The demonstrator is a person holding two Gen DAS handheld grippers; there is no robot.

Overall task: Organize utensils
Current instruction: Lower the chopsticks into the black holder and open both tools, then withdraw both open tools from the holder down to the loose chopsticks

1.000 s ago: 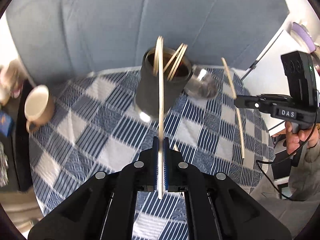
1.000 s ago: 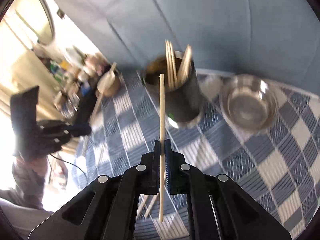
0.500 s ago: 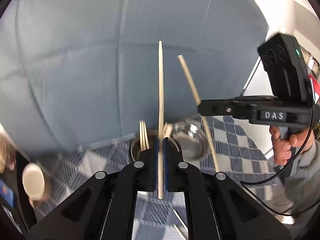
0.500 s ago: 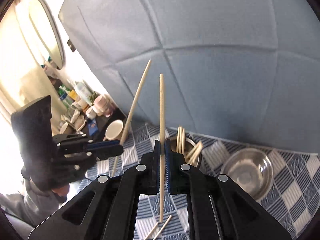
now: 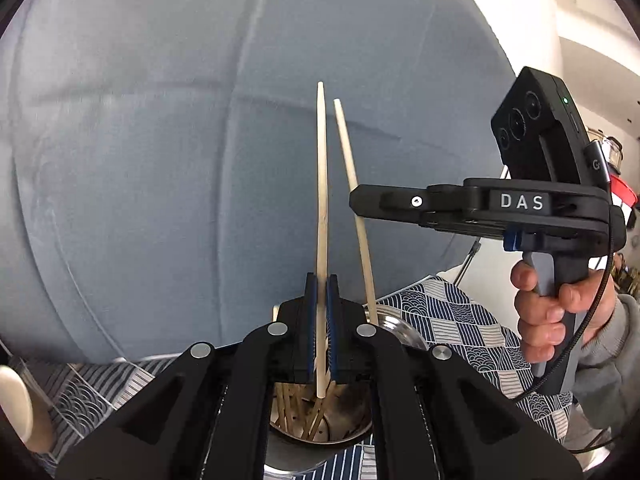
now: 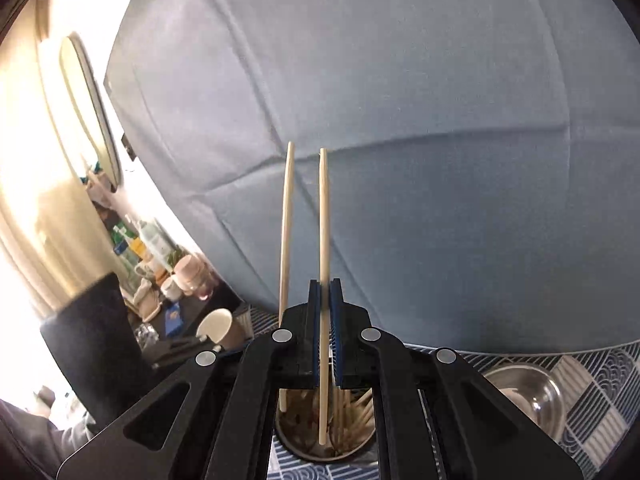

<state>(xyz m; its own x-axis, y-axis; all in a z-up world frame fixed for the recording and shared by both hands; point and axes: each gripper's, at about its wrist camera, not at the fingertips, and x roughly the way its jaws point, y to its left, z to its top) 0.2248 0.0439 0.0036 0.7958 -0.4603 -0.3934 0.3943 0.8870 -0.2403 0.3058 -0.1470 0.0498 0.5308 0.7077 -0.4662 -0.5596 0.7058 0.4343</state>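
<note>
My left gripper (image 5: 322,284) is shut on a wooden chopstick (image 5: 321,184) held upright, its lower end just above the open mouth of the metal utensil holder (image 5: 320,436), which holds several chopsticks. My right gripper (image 6: 325,286) is shut on a second chopstick (image 6: 323,216), also upright over the holder (image 6: 324,450). In the left wrist view the right gripper (image 5: 360,200) comes in from the right with its chopstick (image 5: 352,184). In the right wrist view the left chopstick (image 6: 286,216) stands just left of mine.
A steel bowl (image 6: 528,396) sits right of the holder on the blue checked tablecloth (image 5: 452,324). A beige mug (image 6: 218,328) stands at the left, with bottles and cups (image 6: 160,256) behind it. A blue-grey padded wall (image 5: 200,140) fills the background.
Both grippers have moved in over the holder and tilted their chopsticks upright. The two chopsticks now stand close side by side above the holder's mouth.
</note>
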